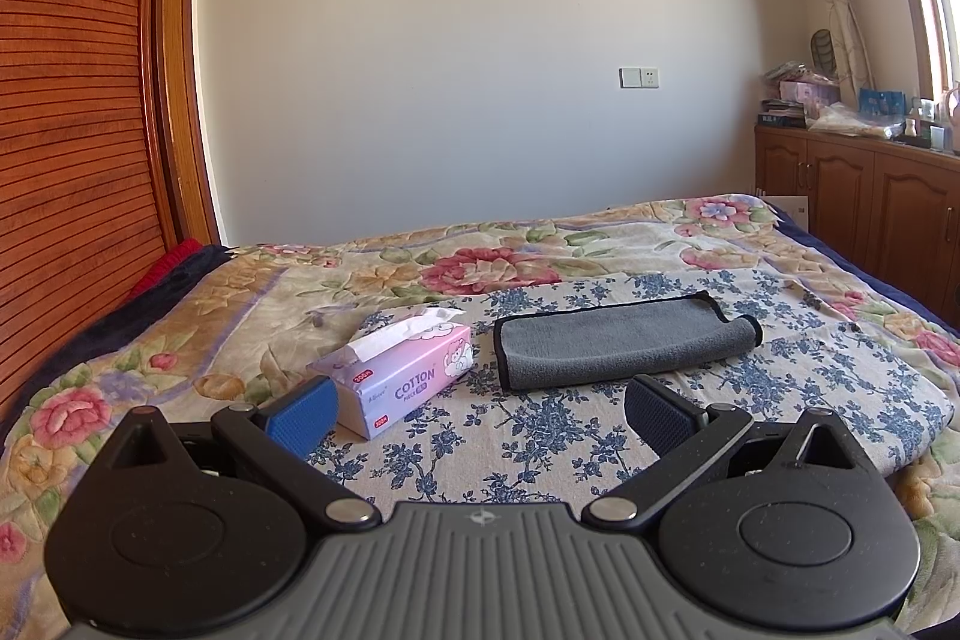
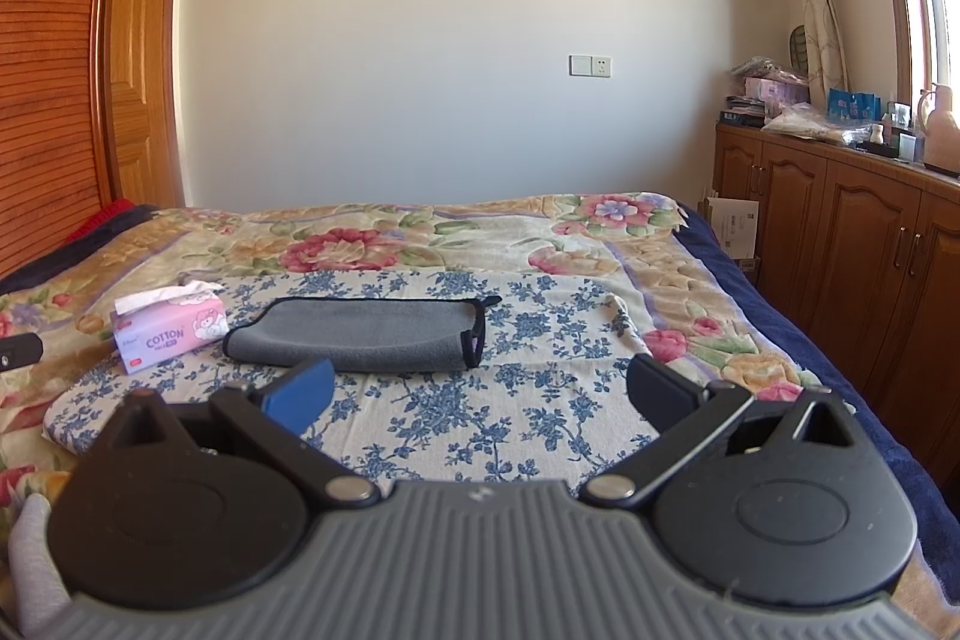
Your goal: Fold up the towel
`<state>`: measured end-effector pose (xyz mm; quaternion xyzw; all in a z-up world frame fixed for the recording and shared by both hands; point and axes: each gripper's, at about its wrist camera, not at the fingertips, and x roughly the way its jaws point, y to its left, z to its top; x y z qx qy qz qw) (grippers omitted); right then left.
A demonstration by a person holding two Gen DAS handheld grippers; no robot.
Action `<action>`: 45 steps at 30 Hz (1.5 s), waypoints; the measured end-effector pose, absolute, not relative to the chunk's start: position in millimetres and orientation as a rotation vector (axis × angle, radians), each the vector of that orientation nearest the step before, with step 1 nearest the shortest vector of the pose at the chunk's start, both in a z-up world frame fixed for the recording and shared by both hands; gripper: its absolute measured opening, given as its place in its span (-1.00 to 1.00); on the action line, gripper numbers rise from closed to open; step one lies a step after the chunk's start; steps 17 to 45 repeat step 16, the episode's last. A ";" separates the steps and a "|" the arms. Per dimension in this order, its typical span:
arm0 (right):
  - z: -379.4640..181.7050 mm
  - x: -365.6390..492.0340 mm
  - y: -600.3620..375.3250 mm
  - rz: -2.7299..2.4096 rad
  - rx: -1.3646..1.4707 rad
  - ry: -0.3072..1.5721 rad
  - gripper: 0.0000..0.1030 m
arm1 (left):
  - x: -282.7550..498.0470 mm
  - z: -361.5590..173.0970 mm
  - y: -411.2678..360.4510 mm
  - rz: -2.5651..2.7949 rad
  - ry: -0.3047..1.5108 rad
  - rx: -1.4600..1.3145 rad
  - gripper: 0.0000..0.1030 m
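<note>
A grey towel with black trim (image 1: 624,340) lies folded into a long strip on the blue-flowered cloth on the bed; it also shows in the right wrist view (image 2: 366,334). My left gripper (image 1: 480,412) is open and empty, held above the cloth just in front of the towel, jaws wide apart. My right gripper (image 2: 480,394) is open and empty too, in front of the towel and a little to its right. Neither gripper touches the towel.
A pink tissue box (image 1: 399,370) sits left of the towel, close to my left gripper's blue left pad; it also shows in the right wrist view (image 2: 171,331). The bed (image 1: 840,244) has a floral quilt. Wooden cabinets (image 2: 840,244) stand at the right, a slatted wooden panel (image 1: 72,100) at the left.
</note>
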<state>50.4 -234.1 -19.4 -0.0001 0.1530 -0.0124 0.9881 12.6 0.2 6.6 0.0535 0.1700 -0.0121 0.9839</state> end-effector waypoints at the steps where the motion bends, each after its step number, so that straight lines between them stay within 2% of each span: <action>1: -19.8 50.1 -234.0 -0.025 0.000 0.307 1.00 | 12.4 6.5 0.1 -0.024 0.342 0.107 1.00; 45: -19.6 51.5 -235.1 -0.027 0.002 0.305 1.00 | 12.2 6.4 -0.3 -0.024 0.340 0.108 1.00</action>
